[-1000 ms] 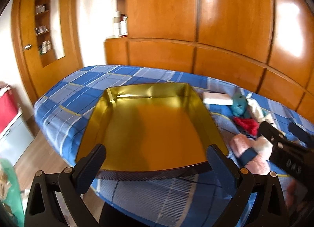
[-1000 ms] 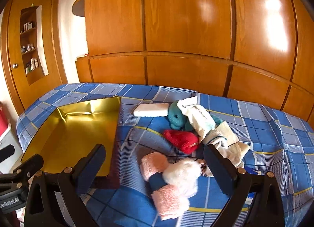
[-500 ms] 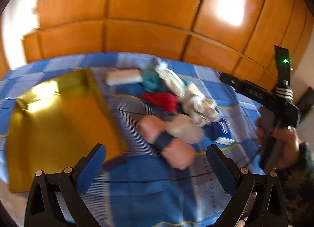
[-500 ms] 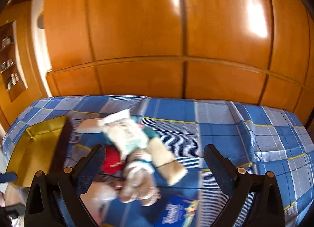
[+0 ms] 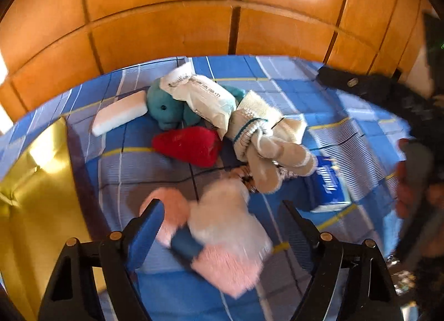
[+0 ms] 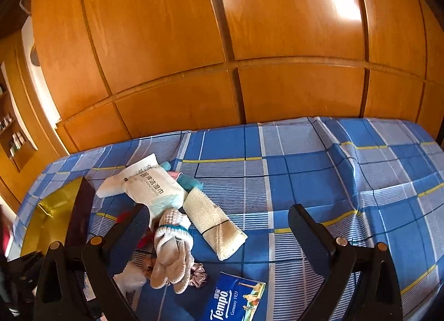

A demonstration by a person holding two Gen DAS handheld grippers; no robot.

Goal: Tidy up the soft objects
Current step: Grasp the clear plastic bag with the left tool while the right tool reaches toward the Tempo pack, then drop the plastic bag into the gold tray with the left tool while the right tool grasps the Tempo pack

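Note:
My left gripper (image 5: 220, 208) hangs low over a fluffy pink-and-white bundle with a blue band (image 5: 222, 237) on the bed. The bundle lies between the jaws, which are closing; the right finger stands clear of the fluff. Behind it lie a red plush (image 5: 188, 146), a teal plush (image 5: 166, 110), a white wipes pack (image 5: 202, 96) and knotted beige socks (image 5: 266, 151). My right gripper (image 6: 219, 210) is open above a rolled beige cloth (image 6: 213, 221), holding nothing. The gold tray (image 5: 33, 210) sits at the left.
A blue Tempo tissue pack (image 6: 233, 298) and a pink scrunchie (image 6: 198, 275) lie near the socks. A white pad (image 5: 119, 115) rests by the teal plush. Wooden wardrobe panels (image 6: 249, 43) back the blue checked bed (image 6: 333, 182). A person's hand (image 5: 410, 176) holds the right gripper.
The left view swung from the gold tray to the pile and dropped onto the pink bundle, and its jaws narrowed. The right view slid rightward past the pile.

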